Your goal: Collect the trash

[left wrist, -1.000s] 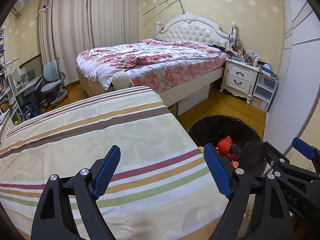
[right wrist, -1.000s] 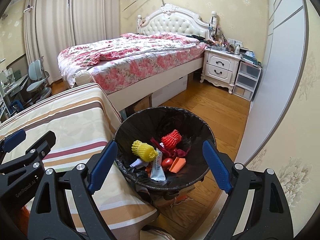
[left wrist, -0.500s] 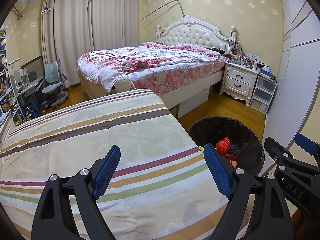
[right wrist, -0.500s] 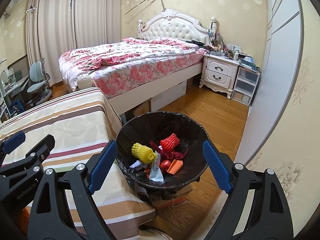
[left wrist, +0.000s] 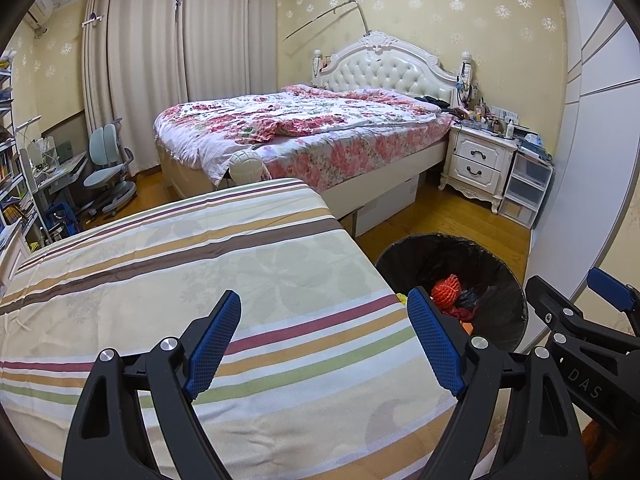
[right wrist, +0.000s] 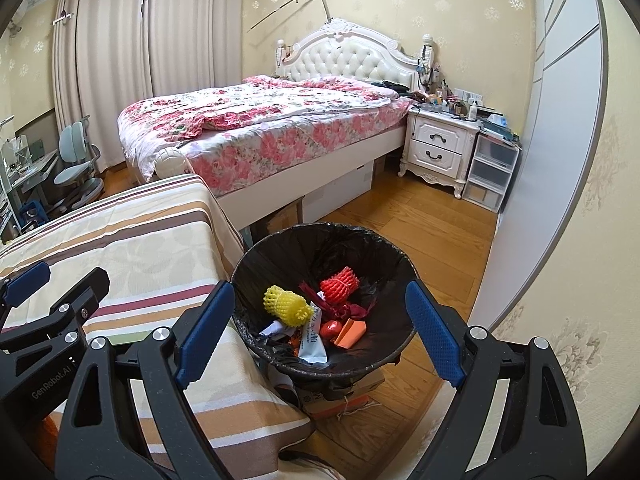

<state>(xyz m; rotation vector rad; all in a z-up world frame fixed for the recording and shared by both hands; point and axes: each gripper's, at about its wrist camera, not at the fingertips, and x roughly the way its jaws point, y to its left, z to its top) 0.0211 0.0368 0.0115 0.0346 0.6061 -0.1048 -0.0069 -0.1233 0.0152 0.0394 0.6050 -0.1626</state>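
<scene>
A black-lined trash bin (right wrist: 280,248) stands on the floor beside the striped table (right wrist: 132,240). In it lie a yellow foam net (right wrist: 287,306), a red foam net (right wrist: 339,283), a white wrapper (right wrist: 313,340) and an orange scrap (right wrist: 351,333). My right gripper (right wrist: 320,332) is open and empty above the bin's near side. My left gripper (left wrist: 326,340) is open and empty over the striped cloth (left wrist: 180,280). The bin (left wrist: 500,276) and red net (left wrist: 447,290) show at its right. Each gripper also shows in the other's view.
A bed with a floral cover (left wrist: 300,128) lies behind. A white nightstand (right wrist: 438,148) and plastic drawers (right wrist: 492,172) stand at the right wall. A desk chair (left wrist: 106,176) is at the left. A cardboard box (right wrist: 344,396) sits under the bin on the wood floor.
Both grippers have drawn back and up a little, so the bin looks smaller and farther. Both stay open and empty.
</scene>
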